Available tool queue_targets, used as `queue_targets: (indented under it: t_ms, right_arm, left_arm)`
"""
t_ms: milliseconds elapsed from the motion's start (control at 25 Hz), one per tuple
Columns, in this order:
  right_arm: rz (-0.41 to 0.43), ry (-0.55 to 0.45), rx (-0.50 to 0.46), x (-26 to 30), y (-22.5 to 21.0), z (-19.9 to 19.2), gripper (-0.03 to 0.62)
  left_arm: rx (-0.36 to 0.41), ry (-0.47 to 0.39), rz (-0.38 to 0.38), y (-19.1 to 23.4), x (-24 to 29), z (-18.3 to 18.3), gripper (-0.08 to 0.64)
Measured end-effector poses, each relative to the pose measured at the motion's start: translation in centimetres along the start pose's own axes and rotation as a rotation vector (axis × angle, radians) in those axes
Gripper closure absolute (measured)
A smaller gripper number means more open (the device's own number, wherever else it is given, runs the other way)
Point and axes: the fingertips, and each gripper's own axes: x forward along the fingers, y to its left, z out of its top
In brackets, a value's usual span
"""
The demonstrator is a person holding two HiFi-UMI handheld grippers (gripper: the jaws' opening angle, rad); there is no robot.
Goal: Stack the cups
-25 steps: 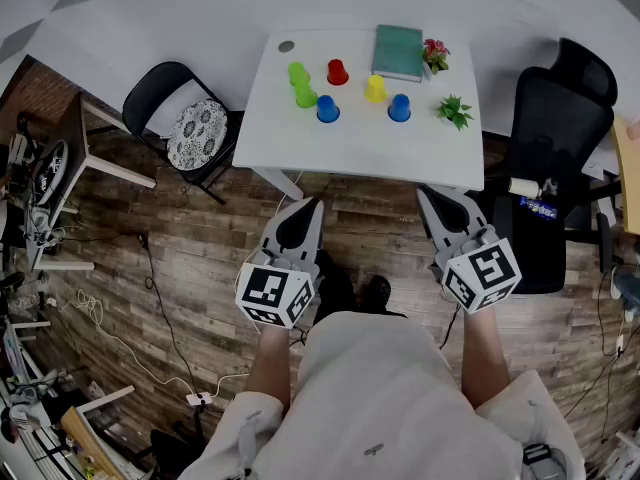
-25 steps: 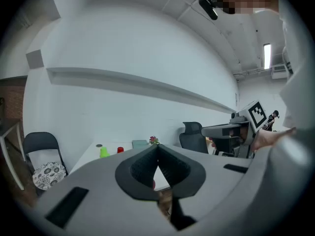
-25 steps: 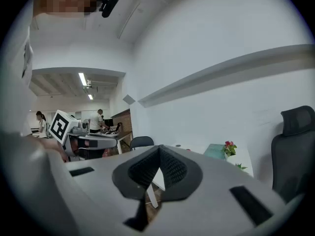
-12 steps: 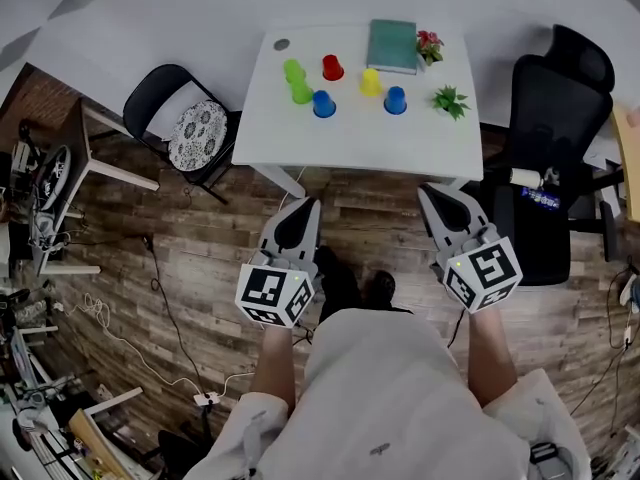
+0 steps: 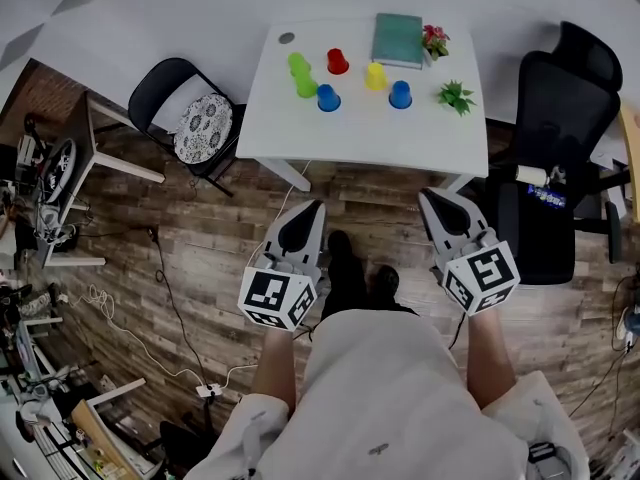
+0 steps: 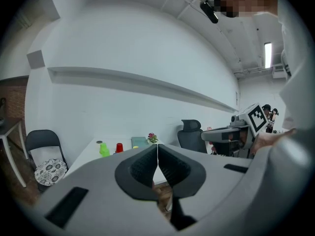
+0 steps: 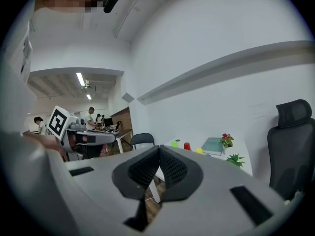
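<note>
Several upside-down cups stand on the white table [image 5: 370, 143], far ahead of both grippers: two green cups [image 5: 302, 76], a red cup [image 5: 338, 61], a yellow cup [image 5: 375, 75] and two blue cups [image 5: 327, 97] [image 5: 400, 94]. My left gripper [image 5: 315, 205] and right gripper [image 5: 427, 194] hang over the wooden floor short of the table, both shut and empty. In the left gripper view the shut left gripper [image 6: 157, 146] points toward the green cup [image 6: 104, 150] and red cup [image 6: 118, 148]. In the right gripper view the right gripper [image 7: 159, 147] is shut too, with the red cup [image 7: 187, 146] beyond it.
A teal book [image 5: 399, 40], a small flower pot [image 5: 434, 40] and a green plant [image 5: 456, 96] sit at the table's far right. A black chair with a patterned cushion [image 5: 200, 126] stands left of the table, a black office chair [image 5: 560, 118] right. Cables lie on the floor at the left.
The person's feet have moved forward toward the table. Both grippers stay shut and held out in front as before.
</note>
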Motion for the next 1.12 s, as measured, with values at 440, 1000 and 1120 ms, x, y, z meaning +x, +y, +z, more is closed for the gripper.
queue_targets:
  t_ms: [440, 1000, 1120]
  right_arm:
    - [-0.013, 0.032, -0.009, 3.2, 0.0, 0.3, 0.561]
    - [-0.058, 0.06, -0.013, 10.7, -2.3, 2.6, 0.497]
    - [-0.083, 0.07, -0.004, 12.3, -3.1, 2.9, 0.495]
  left_arm:
    - [-0.02, 0.003, -0.019, 3.0, 1.5, -0.5, 0.538]
    - [-0.012, 0.008, -0.105, 9.2, 7.9, 1.7, 0.537]
    - [-0.013, 0.009, -0.134, 10.4, 9.6, 2.1, 0.537]
